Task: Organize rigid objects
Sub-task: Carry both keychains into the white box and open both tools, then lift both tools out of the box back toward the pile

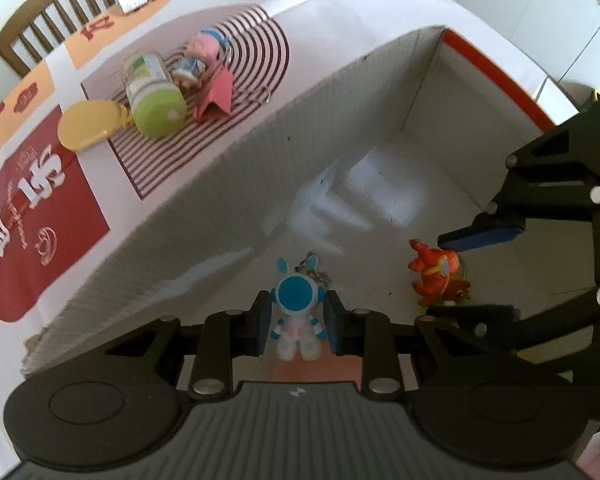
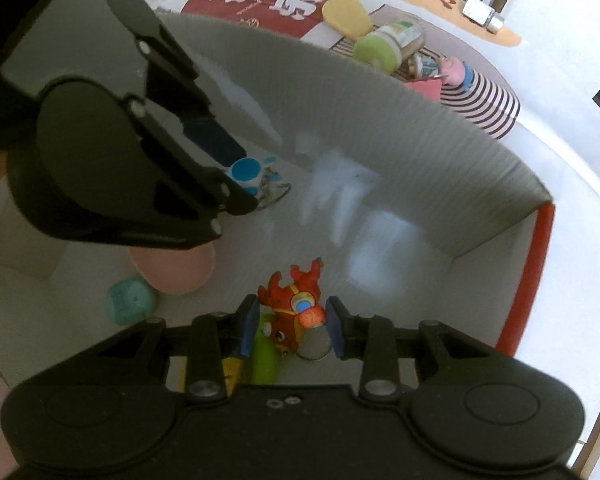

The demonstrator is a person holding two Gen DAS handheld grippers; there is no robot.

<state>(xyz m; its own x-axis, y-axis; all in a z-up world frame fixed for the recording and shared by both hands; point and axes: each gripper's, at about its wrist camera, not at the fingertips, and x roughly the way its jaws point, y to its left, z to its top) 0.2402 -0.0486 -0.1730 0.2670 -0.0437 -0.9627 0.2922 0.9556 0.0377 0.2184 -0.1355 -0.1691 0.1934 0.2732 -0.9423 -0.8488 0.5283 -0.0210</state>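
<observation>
While both grippers reach down inside it, the large white cardboard box with an orange-red rim (image 1: 380, 128) fills most of each view, standing on a white table (image 1: 340, 12) beside a mat of dark and pale curved stripes (image 1: 256, 40). On that mat, outside the box, lie a clear plastic jar with a lime-green lid (image 1: 154, 92), a flat yellow oval case (image 1: 88, 124) at the mat's edge touching the jar's lid, a pink folded card (image 1: 220, 96) and a small pink-faced doll in blue (image 1: 200, 54). A wooden slat-back chair (image 1: 48, 20) stands at the table's far side.

The left gripper (image 1: 298, 330) sits low over the box floor with its blue-padded fingers a little apart, flanking a white and blue robot-shaped keychain figure (image 1: 298, 312); whether the pads touch the figure I cannot tell. The right gripper (image 2: 292, 328) likewise has its fingers spread either side of a red and orange dragon-like keychain toy (image 2: 294, 310), with a visible gap on the right. Also on the box floor, in the right wrist view, are a pale pink round lid-like disc (image 2: 176, 274) and a small teal rounded block (image 2: 130, 300).
</observation>
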